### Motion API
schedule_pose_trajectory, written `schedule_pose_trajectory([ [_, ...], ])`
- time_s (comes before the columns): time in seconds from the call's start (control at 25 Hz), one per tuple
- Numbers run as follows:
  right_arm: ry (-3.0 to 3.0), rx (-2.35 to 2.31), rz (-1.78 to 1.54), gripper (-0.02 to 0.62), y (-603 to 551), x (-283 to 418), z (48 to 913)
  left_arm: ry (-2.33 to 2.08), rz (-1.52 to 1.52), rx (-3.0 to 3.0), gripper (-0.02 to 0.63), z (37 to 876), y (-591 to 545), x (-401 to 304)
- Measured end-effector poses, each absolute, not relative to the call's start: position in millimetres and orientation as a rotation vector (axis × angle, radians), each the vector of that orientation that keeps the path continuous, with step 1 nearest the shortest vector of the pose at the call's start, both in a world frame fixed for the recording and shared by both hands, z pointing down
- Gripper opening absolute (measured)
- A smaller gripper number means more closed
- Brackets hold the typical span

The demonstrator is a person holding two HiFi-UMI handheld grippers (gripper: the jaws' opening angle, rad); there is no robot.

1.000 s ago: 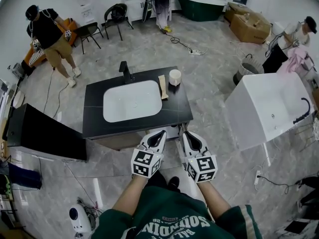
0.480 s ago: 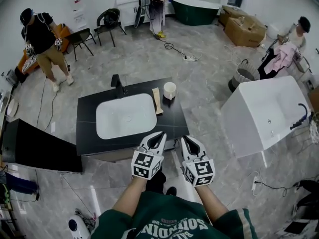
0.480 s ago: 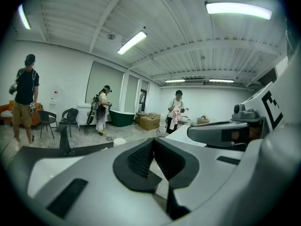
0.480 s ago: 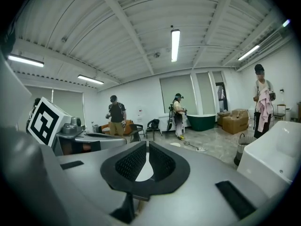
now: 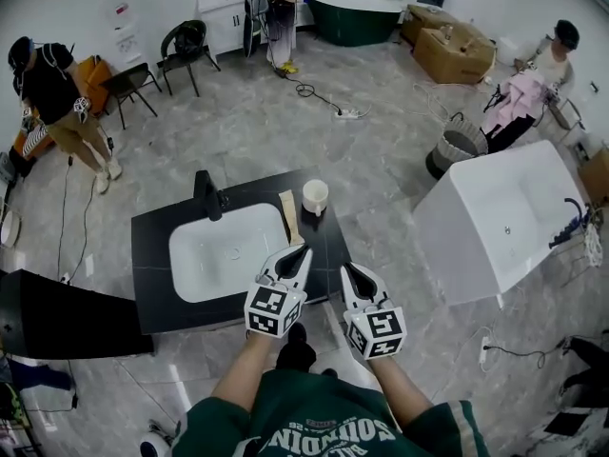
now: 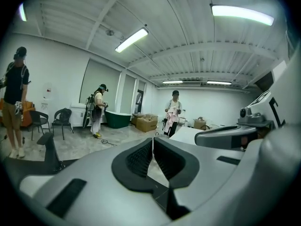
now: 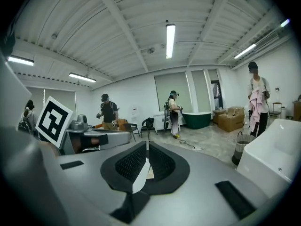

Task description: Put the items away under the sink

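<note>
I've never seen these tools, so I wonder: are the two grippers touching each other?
Apart. The head view shows the left gripper and the right gripper side by side with a clear gap between them.

White bathtub (image 5: 504,222) on the right, a bin (image 5: 457,149) just beyond it — green tub (image 5: 354,17), cardboard boxes (image 5: 447,50), black chair (image 5: 183,50) by the far wall.

the dark surface (image 5: 150,276) looks smooth and matt, its white basin (image 5: 224,255) glossy. the grey floor (image 5: 381,160) is polished, marble-like tile.
</note>
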State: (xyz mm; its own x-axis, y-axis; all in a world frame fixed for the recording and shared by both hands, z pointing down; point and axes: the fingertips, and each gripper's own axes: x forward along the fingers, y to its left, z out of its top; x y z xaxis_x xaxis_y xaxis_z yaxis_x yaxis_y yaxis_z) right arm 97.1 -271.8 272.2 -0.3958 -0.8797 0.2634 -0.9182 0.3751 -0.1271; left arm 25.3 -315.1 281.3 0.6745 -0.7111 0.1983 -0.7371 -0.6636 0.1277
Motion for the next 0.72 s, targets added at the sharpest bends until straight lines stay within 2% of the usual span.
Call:
schedule_pose_trajectory([
  [0.24,-2.439,1.639,0.394,0.044,-307,97,283,-1.142,0.244,2.676,0.023,304,-356,32],
  [0.36,-2.425,1.641,0.407,0.044,-320,97,290,-1.147,0.275,2.642,0.149,321,-378,36],
  [0.56,-2.392,1.627,0.404,0.044,-347,102,300,-1.211,0.307,2.632,0.247,338,-424,43],
  [0.72,-2.342,1.649,0.423,0.044,-365,117,314,-1.257,0.343,2.598,0.297,361,-462,49],
])
